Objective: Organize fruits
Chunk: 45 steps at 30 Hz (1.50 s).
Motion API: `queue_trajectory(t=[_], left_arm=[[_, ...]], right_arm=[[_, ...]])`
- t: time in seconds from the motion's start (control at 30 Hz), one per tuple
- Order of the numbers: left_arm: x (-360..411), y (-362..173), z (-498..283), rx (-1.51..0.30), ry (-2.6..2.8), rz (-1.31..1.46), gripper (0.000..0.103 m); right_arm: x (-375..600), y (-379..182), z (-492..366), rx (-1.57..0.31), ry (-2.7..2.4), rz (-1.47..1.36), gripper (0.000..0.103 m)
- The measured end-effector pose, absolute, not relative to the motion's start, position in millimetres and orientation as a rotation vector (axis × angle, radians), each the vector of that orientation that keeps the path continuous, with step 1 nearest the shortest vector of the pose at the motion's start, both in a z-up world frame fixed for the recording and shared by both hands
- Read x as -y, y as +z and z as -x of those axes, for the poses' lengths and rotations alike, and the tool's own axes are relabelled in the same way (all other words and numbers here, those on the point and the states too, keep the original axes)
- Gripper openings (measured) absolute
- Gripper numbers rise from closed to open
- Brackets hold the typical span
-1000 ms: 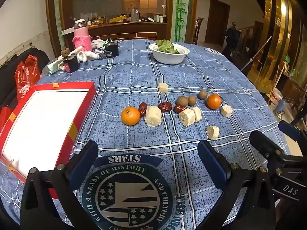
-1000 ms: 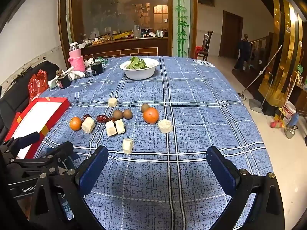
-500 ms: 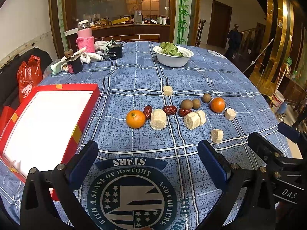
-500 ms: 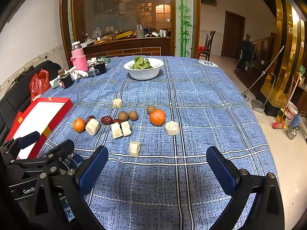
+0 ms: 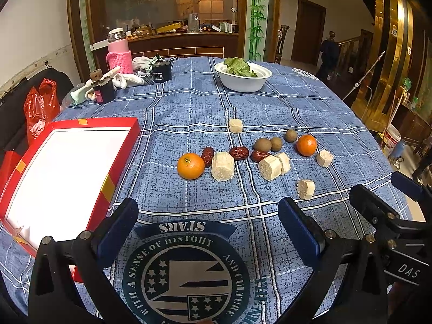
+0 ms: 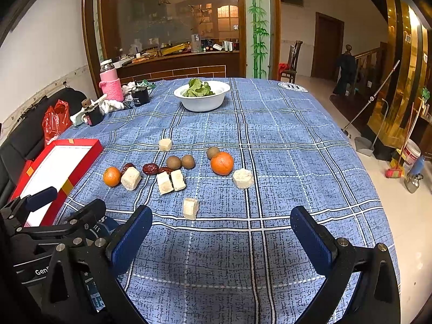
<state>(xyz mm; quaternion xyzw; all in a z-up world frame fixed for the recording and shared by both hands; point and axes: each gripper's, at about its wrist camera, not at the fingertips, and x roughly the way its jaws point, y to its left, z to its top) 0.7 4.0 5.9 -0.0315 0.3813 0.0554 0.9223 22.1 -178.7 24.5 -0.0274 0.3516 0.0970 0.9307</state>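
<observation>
Fruit lies scattered across the middle of the frame on a blue plaid cloth. A small orange (image 5: 190, 166) sits at the left end of the spread, touching a dark red date (image 5: 207, 156); a second orange (image 5: 306, 145) sits toward the right. Two more dates (image 5: 239, 153) lie near centre. Three round brown fruits (image 5: 262, 145) cluster just above them. Pale, cream-coloured chunks (image 5: 222, 166) are strewn among and around the group, one (image 5: 235, 125) apart higher up.
</observation>
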Motion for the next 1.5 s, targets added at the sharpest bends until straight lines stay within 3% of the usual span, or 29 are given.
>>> queue_trajectory(t=[1.27, 1.43, 1.5], left_arm=[[-28.7, -7.8, -6.5, -0.862, 0.036, 0.151, 0.103], [-29.1, -9.3, -11.1, -0.874, 0.013, 0.14, 0.097], [-29.7, -8.7, -13.7, -0.872, 0.007, 0.139, 0.094]], right_arm=[[211.6, 12.7, -37.7, -0.774, 0.284, -0.009, 0.103], [207.8, 4.9, -75.3, -0.8, 0.298, 0.007, 0.099], [209.2, -3.1, -98.0, -0.841, 0.289, 0.006, 0.091]])
